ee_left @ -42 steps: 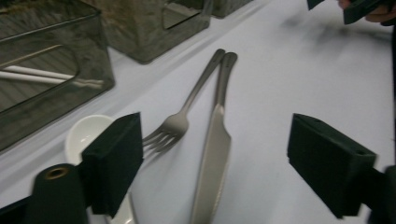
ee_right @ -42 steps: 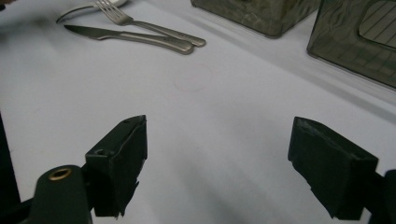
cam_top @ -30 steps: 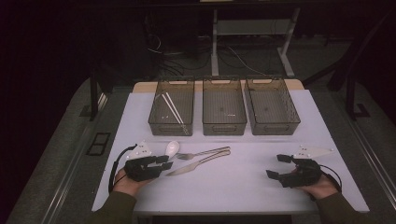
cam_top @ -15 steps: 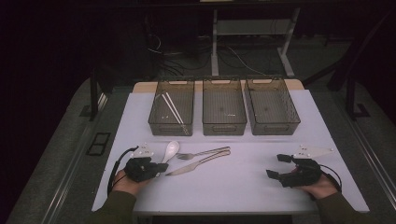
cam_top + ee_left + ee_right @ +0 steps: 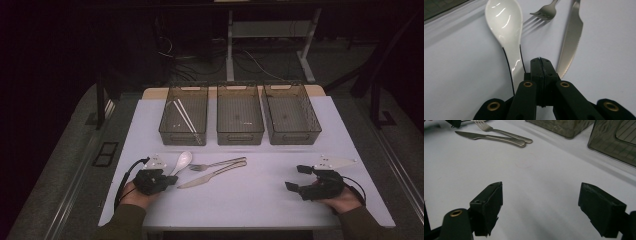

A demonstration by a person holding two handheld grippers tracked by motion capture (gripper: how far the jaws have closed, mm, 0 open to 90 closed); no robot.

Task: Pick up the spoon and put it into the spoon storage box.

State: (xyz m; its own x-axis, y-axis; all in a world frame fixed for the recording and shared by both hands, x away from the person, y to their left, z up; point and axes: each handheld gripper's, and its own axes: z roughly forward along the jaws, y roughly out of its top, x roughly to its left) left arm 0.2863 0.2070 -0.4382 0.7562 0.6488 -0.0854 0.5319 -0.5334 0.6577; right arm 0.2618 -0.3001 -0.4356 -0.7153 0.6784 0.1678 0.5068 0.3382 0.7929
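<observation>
At lower left, the left claw (image 5: 169, 180) is pressed together, pinching the white spoon (image 5: 506, 32) by its handle, ready to lift; fork (image 5: 217, 164) and knife (image 5: 212, 174) lie center. At lower right, the right claw (image 5: 296, 178) rests spread, empty.

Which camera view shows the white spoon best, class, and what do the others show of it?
The left gripper view: the spoon is close up, its glossy bowl and handle clear, the handle running under the shut left tool. The high view shows it small beside the fork.
</observation>
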